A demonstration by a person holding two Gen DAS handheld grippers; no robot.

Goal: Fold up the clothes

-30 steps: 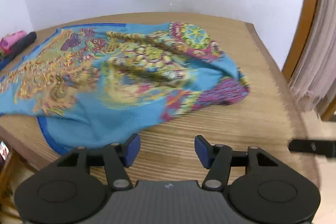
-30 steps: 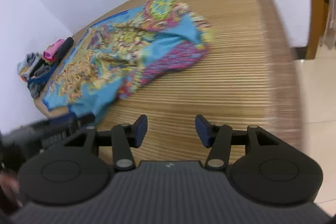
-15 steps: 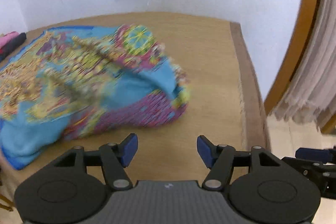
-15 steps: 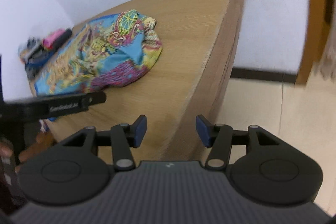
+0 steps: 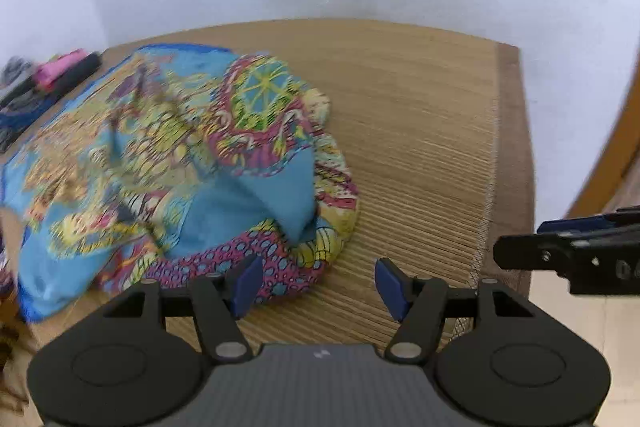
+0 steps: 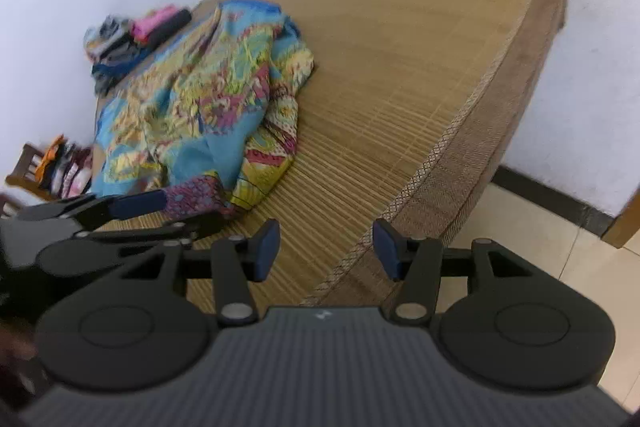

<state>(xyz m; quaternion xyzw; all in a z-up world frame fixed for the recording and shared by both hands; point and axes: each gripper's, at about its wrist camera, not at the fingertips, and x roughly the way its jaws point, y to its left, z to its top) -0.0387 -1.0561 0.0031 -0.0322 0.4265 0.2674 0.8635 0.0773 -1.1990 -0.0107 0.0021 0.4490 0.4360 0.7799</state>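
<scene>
A blue cloth with a bright yellow, pink and purple pattern [image 5: 168, 163] lies rumpled on a bamboo mat [image 5: 420, 131]. It also shows in the right wrist view [image 6: 208, 107]. My left gripper [image 5: 318, 283] is open and empty, just above the cloth's near purple edge. My right gripper [image 6: 326, 247] is open and empty, over the mat's near right edge, apart from the cloth. The left gripper also shows at the left of the right wrist view [image 6: 132, 211]. The right gripper shows at the right of the left wrist view [image 5: 568, 247].
A pile of folded clothes, pink and dark [image 6: 132, 35], lies at the mat's far left corner by the white wall. A wooden chair with clothes [image 6: 52, 167] stands at the left. The mat's edge [image 6: 460, 147] drops to a tiled floor [image 6: 540, 235].
Both grippers have swung to the right end of the mat and turned back toward the cloth. The cloth's near right corner now lies bunched over itself. Both stay open.
</scene>
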